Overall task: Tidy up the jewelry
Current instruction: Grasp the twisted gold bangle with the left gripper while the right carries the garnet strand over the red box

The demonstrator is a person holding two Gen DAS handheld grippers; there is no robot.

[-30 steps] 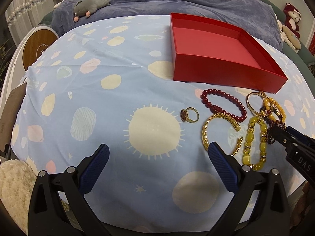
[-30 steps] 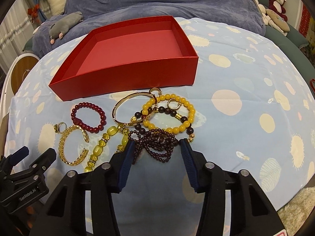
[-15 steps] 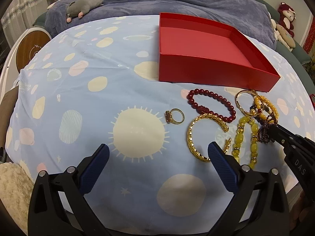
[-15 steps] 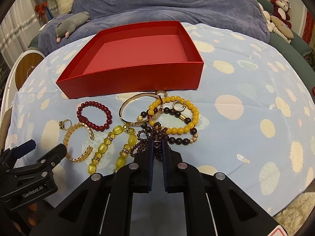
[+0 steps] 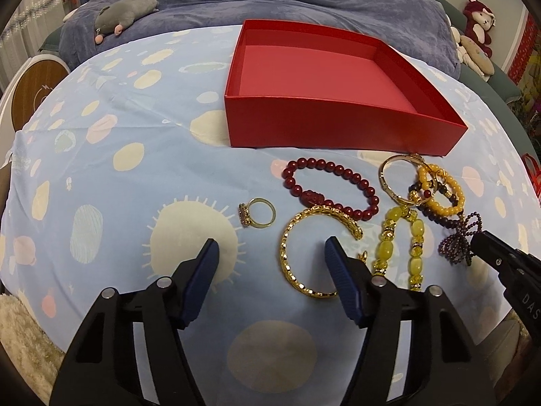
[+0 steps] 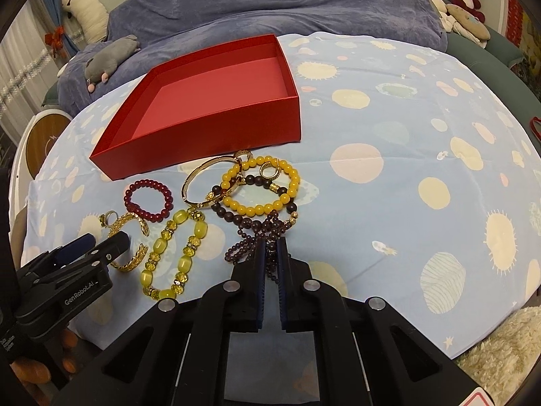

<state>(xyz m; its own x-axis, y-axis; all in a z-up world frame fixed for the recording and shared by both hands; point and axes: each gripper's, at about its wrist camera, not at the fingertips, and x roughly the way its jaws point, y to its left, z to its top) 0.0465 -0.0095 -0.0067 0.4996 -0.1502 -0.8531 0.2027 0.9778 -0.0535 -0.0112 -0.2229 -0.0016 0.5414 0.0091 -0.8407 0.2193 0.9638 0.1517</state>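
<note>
An empty red box (image 5: 324, 77) (image 6: 216, 101) sits on the spotted blue cloth. In front of it lie a gold ring (image 5: 257, 213), a red bead bracelet (image 5: 333, 187) (image 6: 148, 199), a gold cuff bracelet (image 5: 297, 253) (image 6: 135, 240), a yellow stone bracelet (image 5: 400, 247) (image 6: 175, 257), a gold bangle (image 6: 206, 182), a yellow bead bracelet (image 6: 260, 189) and a dark purple bead strand (image 5: 456, 240) (image 6: 250, 240). My right gripper (image 6: 269, 247) is shut on the purple strand. My left gripper (image 5: 270, 250) is open just before the ring and cuff.
A blue blanket (image 6: 270, 3) with a grey plush toy (image 5: 125, 10) lies behind the table. More plush toys (image 6: 463, 6) sit at the far right. A round wooden-faced object (image 5: 32, 91) stands at the left edge. A fluffy cream rug (image 6: 500, 355) lies below.
My right gripper closed on the purple bead strand. My left gripper's fingers narrowed and it moved right, toward the ring and gold cuff.
</note>
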